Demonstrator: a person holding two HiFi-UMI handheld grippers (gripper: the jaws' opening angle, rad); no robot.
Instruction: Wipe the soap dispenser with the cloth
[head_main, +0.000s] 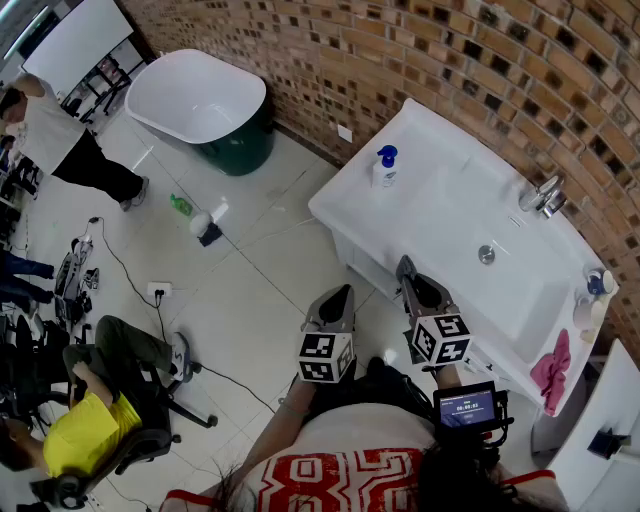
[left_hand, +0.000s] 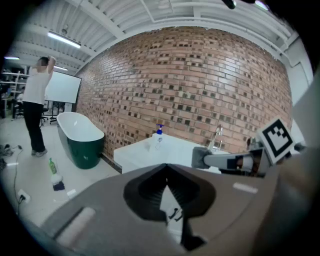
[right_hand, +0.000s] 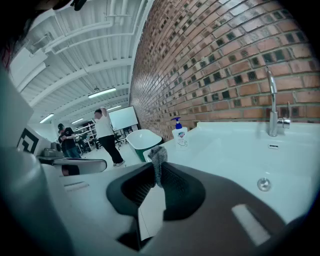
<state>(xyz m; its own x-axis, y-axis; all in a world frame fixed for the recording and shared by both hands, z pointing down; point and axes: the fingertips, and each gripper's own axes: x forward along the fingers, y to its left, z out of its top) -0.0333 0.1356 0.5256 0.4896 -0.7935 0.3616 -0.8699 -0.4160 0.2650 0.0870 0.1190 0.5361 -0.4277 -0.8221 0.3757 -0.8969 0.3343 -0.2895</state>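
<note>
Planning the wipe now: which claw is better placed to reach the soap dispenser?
Probably the right claw: it pinches a grey cloth and hangs by the sink, facing the soap dispenser. The left claw is shut, empty, over the floor.

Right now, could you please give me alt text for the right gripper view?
The right gripper pinches a small grey cloth between its jaws, short of a blue-pump soap dispenser standing on the white basin. A faucet rises at right against a brick wall.
</note>
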